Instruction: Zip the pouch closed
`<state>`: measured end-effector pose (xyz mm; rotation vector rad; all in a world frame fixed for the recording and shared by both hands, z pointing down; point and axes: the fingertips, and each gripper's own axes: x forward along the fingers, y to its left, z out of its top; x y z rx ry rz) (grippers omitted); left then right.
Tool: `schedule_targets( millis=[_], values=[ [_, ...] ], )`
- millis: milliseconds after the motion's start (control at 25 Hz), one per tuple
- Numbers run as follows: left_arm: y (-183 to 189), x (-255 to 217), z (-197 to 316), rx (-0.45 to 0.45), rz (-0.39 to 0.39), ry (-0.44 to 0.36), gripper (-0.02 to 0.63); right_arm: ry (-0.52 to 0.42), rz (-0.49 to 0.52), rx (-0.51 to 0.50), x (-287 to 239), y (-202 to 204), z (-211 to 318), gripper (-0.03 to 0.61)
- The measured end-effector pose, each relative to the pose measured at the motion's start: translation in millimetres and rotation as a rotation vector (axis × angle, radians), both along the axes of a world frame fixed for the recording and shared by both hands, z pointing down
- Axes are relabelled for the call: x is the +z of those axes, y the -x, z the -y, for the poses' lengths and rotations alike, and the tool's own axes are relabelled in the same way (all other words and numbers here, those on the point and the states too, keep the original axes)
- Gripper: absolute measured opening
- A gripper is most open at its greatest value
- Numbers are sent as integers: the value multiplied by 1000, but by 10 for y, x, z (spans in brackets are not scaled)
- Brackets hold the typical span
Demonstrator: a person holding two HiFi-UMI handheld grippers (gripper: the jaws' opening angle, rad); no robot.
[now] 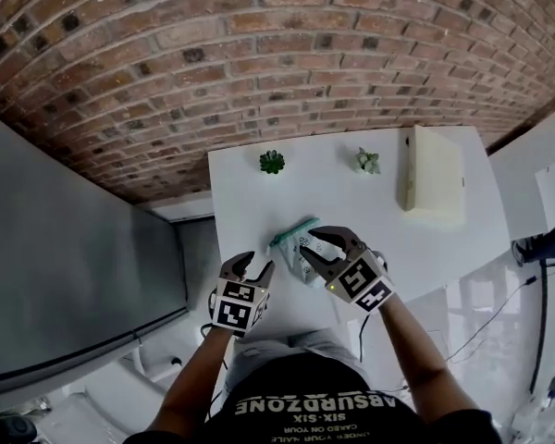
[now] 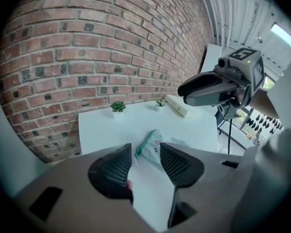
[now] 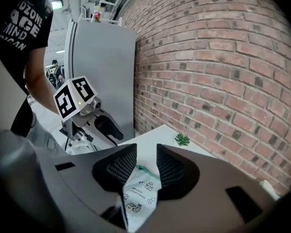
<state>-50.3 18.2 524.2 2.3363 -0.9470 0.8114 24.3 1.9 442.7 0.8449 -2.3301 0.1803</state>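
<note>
A small white printed pouch point(image 1: 291, 240) with a teal zipper edge point(image 1: 294, 228) lies near the front of the white table point(image 1: 259, 202). My right gripper point(image 1: 307, 245) is over it from the right, and in the right gripper view the pouch point(image 3: 138, 193) runs up between the narrow jaws of the right gripper point(image 3: 146, 152), which is shut on it. My left gripper point(image 1: 259, 262) is just left of the pouch, open with nothing between its jaws. In the left gripper view the pouch point(image 2: 150, 143) lies beyond the open left gripper point(image 2: 146, 152), and the right gripper point(image 2: 218, 86) hangs above on the right.
Two small potted plants point(image 1: 272, 162) point(image 1: 368, 161) and a cream box point(image 1: 433, 181) stand along the table's far side by the brick wall point(image 1: 259, 54). A grey cabinet point(image 1: 65, 266) rises on the left. The table's front edge is close to my body.
</note>
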Motion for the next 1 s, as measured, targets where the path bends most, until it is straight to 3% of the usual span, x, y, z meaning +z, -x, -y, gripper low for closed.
schedule_targets(
  millis=[320,520,1000],
  values=[
    [-66,323,123,-47,31,92,170,6,-72,-163,271,44,368,120],
    [-78,538,197,-66,34,158,170,69,-113,-256,637,157,486,116],
    [-94,884,262,-75,64,235,170,110,-254,-411,1422,304,627,94]
  ],
)
